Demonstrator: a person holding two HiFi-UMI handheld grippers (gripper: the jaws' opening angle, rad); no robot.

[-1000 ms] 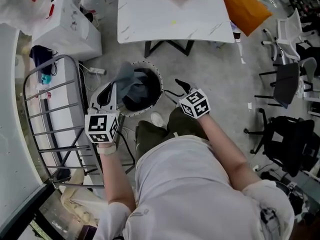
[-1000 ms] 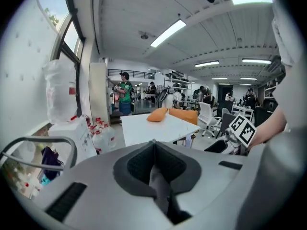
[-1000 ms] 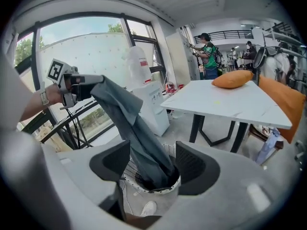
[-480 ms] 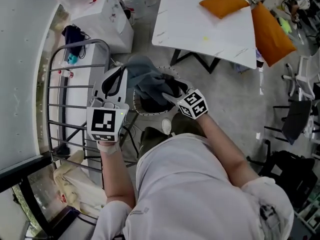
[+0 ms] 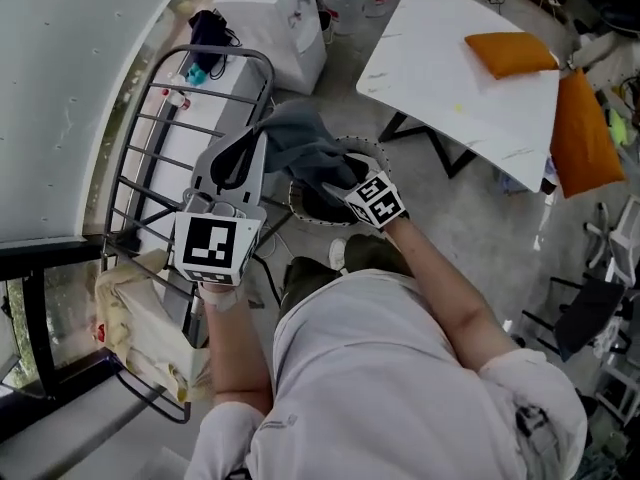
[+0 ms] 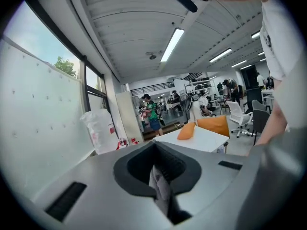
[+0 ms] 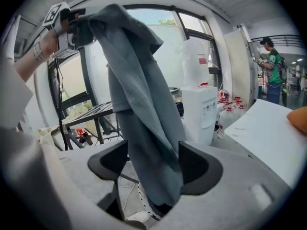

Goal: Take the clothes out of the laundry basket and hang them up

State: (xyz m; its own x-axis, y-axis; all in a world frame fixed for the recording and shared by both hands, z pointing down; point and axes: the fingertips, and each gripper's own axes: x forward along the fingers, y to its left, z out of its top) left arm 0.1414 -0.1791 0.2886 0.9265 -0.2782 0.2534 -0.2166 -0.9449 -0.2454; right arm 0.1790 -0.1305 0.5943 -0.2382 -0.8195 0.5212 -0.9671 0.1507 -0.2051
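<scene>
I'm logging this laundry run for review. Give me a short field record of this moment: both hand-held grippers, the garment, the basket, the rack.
left hand-held gripper: shut on the grey garment, holding it up
right hand-held gripper: jaws opening, garment hanging between them, pads not pressing it
grey garment: raised above the laundry basket
laundry basket: round, on the floor before the person
drying rack: metal, at the person's left

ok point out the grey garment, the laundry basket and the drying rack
grey garment [image 7: 144,123], right gripper view, middle of the hanging cloth
laundry basket [image 5: 372,149], head view, far rim
drying rack [image 5: 220,52], head view, top bar
</scene>
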